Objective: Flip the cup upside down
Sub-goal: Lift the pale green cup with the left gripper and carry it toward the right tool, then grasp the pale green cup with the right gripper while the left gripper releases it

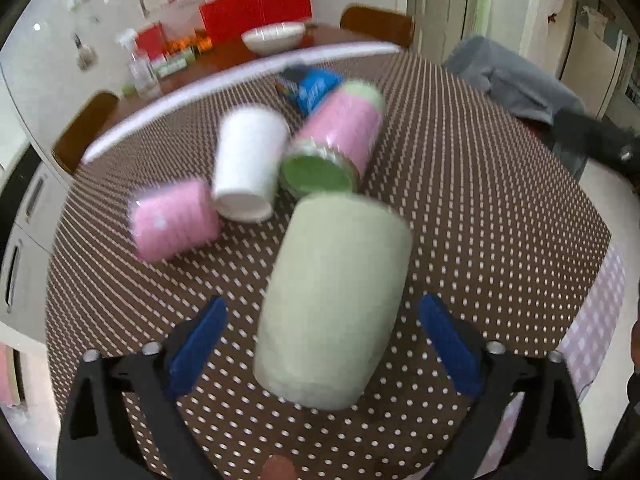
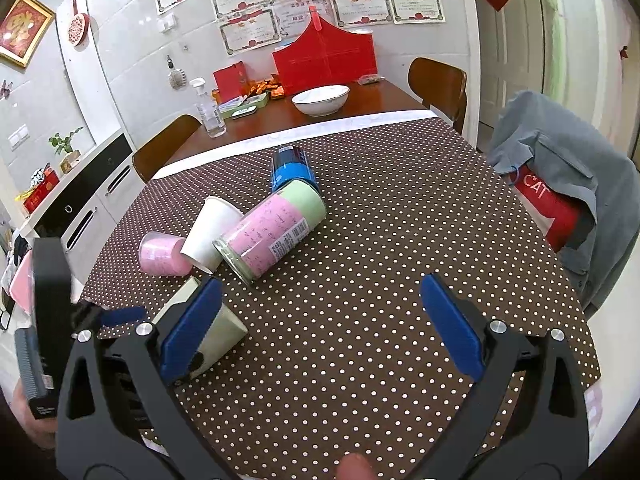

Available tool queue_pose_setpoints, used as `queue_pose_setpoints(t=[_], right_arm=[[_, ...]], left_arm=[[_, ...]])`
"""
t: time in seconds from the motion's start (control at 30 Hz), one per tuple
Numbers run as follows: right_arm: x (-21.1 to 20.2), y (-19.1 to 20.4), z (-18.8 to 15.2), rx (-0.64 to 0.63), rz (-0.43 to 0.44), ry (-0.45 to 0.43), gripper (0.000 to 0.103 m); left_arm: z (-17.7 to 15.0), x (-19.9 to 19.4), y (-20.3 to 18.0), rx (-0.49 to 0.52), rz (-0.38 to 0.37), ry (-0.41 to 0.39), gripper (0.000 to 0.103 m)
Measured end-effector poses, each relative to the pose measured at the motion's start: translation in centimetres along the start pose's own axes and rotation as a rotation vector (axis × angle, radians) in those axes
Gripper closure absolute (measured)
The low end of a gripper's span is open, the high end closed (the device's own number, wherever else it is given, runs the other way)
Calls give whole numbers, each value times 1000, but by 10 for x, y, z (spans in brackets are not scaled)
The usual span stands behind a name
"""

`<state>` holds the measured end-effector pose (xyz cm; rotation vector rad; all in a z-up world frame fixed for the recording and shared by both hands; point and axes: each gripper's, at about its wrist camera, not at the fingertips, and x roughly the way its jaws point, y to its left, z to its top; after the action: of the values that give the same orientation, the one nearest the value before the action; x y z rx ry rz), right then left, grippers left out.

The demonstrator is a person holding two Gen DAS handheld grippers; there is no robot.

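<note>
A pale green cup (image 1: 336,300) lies on the brown polka-dot tablecloth (image 1: 500,220), between the blue pads of my left gripper (image 1: 324,344). The jaws stand wide apart and do not touch it. The view is blurred by motion. In the right wrist view the same cup (image 2: 222,330) lies at the lower left, partly hidden behind a blue pad. My right gripper (image 2: 320,320) is open and empty above the cloth. The left gripper's body (image 2: 52,320) shows at the far left.
A white paper cup (image 2: 212,232), a pink cup (image 2: 162,254), a pink-and-green jar (image 2: 272,232) and a blue can (image 2: 290,168) lie on their sides mid-table. Behind stand a wooden table with a white bowl (image 2: 320,100), a spray bottle (image 2: 208,112), chairs, and a chair with a grey jacket (image 2: 568,184).
</note>
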<state>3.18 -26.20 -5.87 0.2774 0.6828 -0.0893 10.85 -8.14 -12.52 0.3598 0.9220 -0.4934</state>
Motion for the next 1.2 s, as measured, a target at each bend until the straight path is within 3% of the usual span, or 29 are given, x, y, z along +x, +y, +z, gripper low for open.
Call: queue_pose_setpoints(t=[0.27, 0.5, 0.7, 1.0, 1.2], right_arm=[[-4, 13, 5, -40, 49, -19, 6], [-9, 27, 13, -79, 142, -32, 6], [-24, 44, 19, -146, 219, -128, 6], [-23, 80, 20, -406, 267, -95, 6], [-10, 116, -3, -765, 269, -39, 6]], left_arm=[[-4, -37, 13, -55, 75, -117, 6], [-17, -66, 35, -145, 126, -166, 6], [-26, -85, 47, -202, 186, -196, 6], [-38, -113, 61, -245, 217, -248, 6], [-48, -120, 73, -284, 220, -250, 6]])
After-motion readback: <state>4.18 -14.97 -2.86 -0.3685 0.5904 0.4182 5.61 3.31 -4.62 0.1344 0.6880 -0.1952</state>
